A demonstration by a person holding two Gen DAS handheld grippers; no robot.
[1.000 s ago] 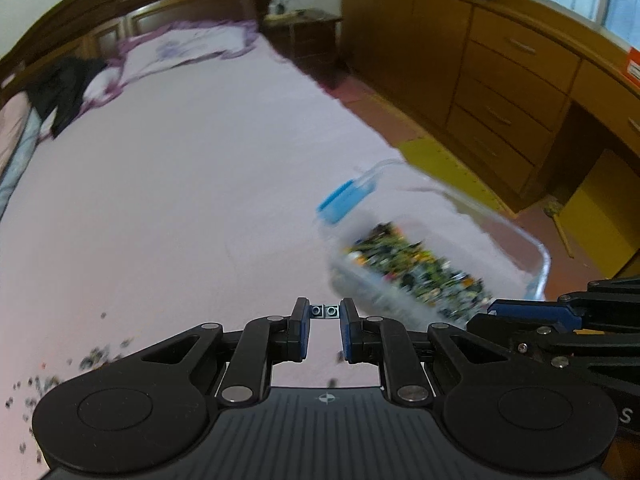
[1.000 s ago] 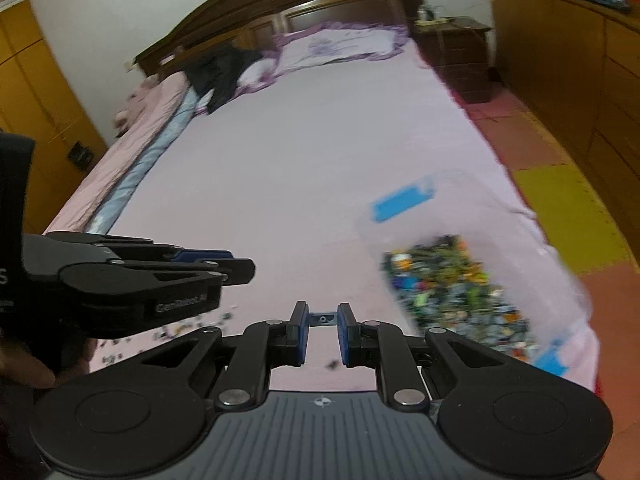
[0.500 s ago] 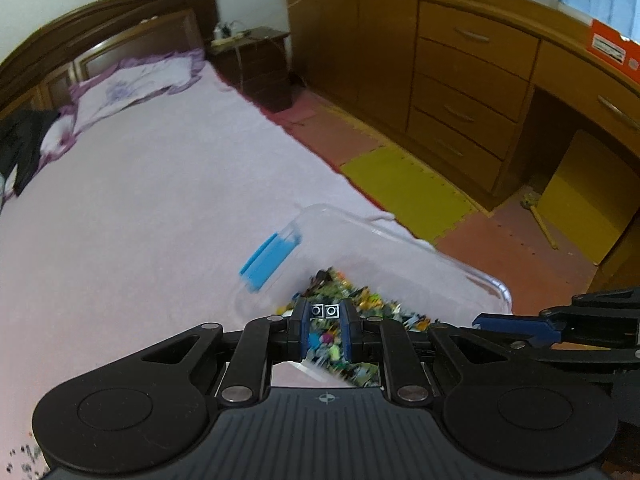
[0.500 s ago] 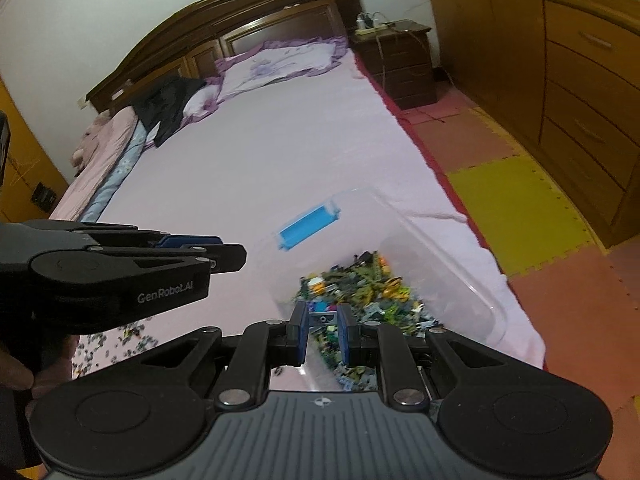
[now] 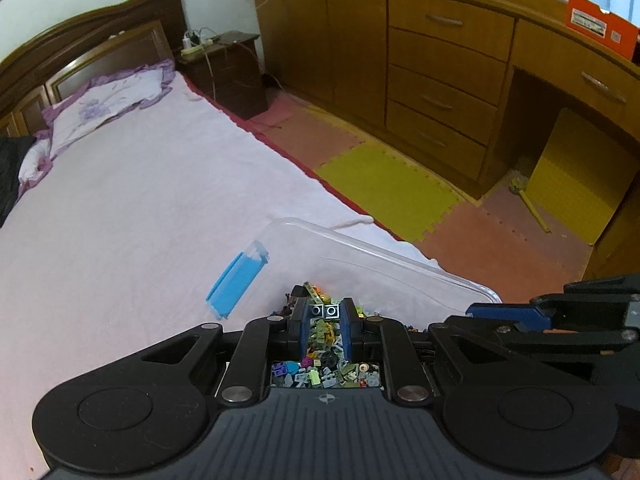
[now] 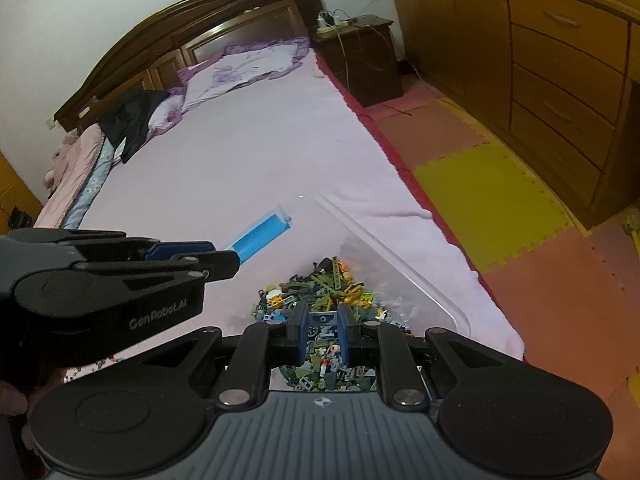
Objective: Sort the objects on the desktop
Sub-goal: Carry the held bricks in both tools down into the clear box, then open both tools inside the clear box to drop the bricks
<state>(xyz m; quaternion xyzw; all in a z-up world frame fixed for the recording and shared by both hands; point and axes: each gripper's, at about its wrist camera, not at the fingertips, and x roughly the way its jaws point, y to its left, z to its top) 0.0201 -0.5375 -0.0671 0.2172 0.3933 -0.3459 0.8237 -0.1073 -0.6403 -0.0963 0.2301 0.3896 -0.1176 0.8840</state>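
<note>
The left tongs (image 5: 325,312) are nearly closed, pinching a small dark grey two-stud brick (image 5: 324,311) between the blue pads. The right tongs (image 6: 323,319) are likewise narrowed onto a small blue flat brick piece (image 6: 324,318) held at the tips. Both sets of tongs hang over a clear rectangular plastic storage box (image 5: 384,256), which sits on the pale pink bed sheet (image 5: 140,208) near the bed's edge. Inside the box lies a heap of mixed small building bricks (image 6: 320,292), mostly green, grey and yellow. The box's blue clip handle (image 5: 236,284) sits at about ten o'clock from the left tongs. In the right wrist view the left tongs come in from nine o'clock, just beside that handle.
</note>
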